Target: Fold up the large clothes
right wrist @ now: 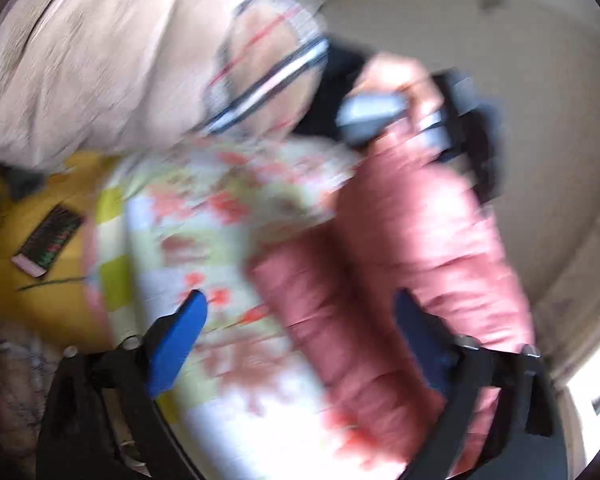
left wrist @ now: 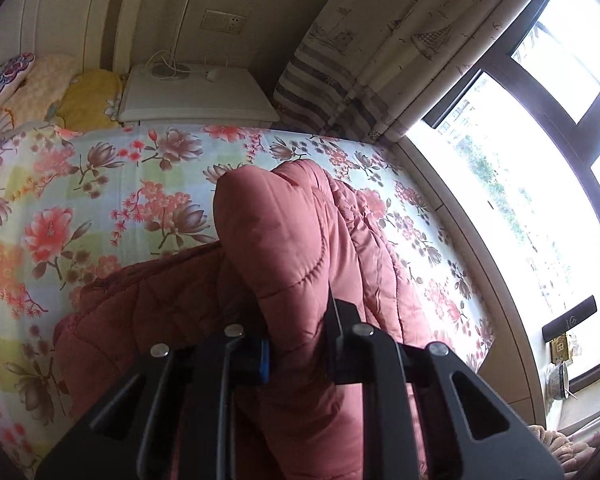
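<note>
A pink quilted padded jacket [left wrist: 300,248] lies on the floral bed sheet [left wrist: 100,200]. My left gripper [left wrist: 300,344] is shut on a thick fold of the jacket and holds it raised above the bed; the fold bulges up between the fingers. The right wrist view is blurred by motion. There my right gripper [right wrist: 300,320] stands wide open, blue pads [right wrist: 180,336] apart, with a hanging part of the jacket [right wrist: 380,280] between and beyond them. The left gripper [right wrist: 404,116] shows at the top, holding the jacket.
A white nightstand [left wrist: 196,96] with cables stands beyond the bed. Pillows [left wrist: 88,96] lie at the far left. A curtain [left wrist: 380,60] and a bright window [left wrist: 520,200] are on the right. A yellow cover [right wrist: 40,248] with a small dark packet lies left.
</note>
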Tool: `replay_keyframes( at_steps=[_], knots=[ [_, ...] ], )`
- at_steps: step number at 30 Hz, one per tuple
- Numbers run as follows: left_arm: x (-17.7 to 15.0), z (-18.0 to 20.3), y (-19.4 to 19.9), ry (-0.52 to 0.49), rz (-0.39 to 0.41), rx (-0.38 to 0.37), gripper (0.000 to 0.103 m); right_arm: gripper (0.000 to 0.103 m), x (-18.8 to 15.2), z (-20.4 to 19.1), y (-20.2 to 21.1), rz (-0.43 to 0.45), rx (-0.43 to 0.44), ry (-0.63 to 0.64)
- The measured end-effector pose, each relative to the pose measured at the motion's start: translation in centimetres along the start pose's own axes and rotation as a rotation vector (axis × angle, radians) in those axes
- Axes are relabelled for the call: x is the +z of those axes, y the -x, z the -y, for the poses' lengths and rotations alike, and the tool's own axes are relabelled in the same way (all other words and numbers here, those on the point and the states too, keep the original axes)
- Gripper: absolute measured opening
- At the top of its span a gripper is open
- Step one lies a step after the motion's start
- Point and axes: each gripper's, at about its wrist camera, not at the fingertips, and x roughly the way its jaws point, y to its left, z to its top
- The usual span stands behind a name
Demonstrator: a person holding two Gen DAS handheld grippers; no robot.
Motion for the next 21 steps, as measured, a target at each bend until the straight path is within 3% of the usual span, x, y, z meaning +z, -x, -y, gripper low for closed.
replay_keyframes(
  at_steps=[3,5,6,9,13,17,21],
  knots=[
    [-0.2,0.0,0.3,-0.008,0.01,0.003,0.018,0.07,1.2,0.7,-1.5,-0.031,-0.026,-0.064],
    [-0.4,0.1,0.3,-0.024,0.012,0.006,0.018,0.057,1.8,1.2,-2.2,-0.027,-0.057,-0.083],
    [-0.5,0.1,0.4,-0.028,0.01,0.007,0.018,0.057,1.9,0.6,-1.9,-0.008,-0.085,-0.043],
    [-0.3,0.0,0.1,-0.053,-0.02,0.011,0.018,0.057,3.1,-3.9,-1.6,0.051,-0.235,0.26],
    [0.3,0.3,0.0,-0.077,-0.081,0.035,0.019,0.057,3.7,-5.6,-4.0,-0.024,-0.311,0.402],
    [-0.3,0.6,0.6,-0.098,-0.093,0.071,0.018,0.057,3.6,-5.1,-7.5,-0.092,-0.346,0.382],
    [-1.5,0.6,1.9,-0.121,-0.061,0.101,0.018,0.055,3.0,-3.6,-9.4,-0.193,-0.262,0.269]
  ],
)
